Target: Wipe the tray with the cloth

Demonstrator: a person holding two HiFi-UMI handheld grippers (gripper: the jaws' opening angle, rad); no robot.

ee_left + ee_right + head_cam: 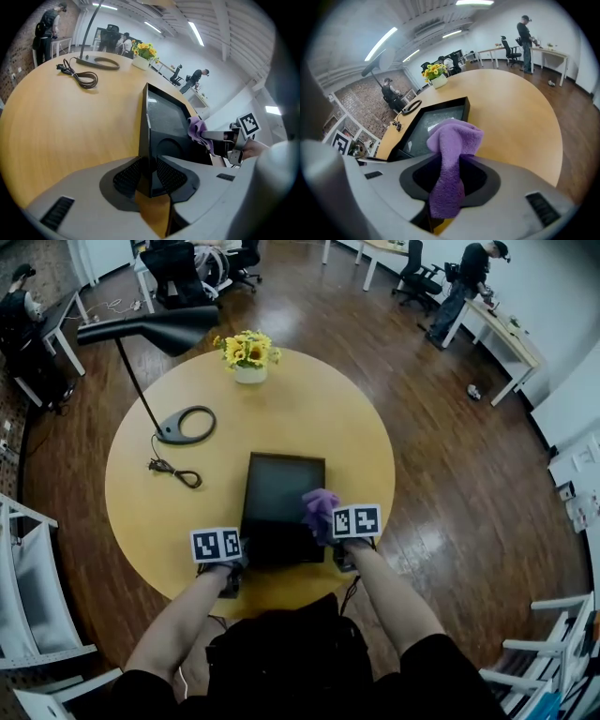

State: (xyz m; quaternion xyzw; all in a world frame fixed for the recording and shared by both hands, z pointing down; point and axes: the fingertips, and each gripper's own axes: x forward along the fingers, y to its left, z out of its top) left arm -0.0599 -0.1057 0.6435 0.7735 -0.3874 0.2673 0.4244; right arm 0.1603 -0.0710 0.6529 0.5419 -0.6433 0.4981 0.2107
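1. The left gripper [150, 180] pinches the near-left rim of the black tray [281, 486] on the round table [356, 418].
2. The right gripper [450, 177] clamps the purple cloth [453, 140] over the tray's near-right edge.
3. The tray's unwiped floor lies ahead and left of the cloth, with its long axis running away from the person.

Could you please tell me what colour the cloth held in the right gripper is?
Purple. The cloth shows best in the right gripper view.

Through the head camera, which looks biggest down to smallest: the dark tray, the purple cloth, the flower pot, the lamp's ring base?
Largest: dark tray.
Next: lamp's ring base and flower pot with blooms, too alike to rank.
Smallest: purple cloth, bunched in the right claw.
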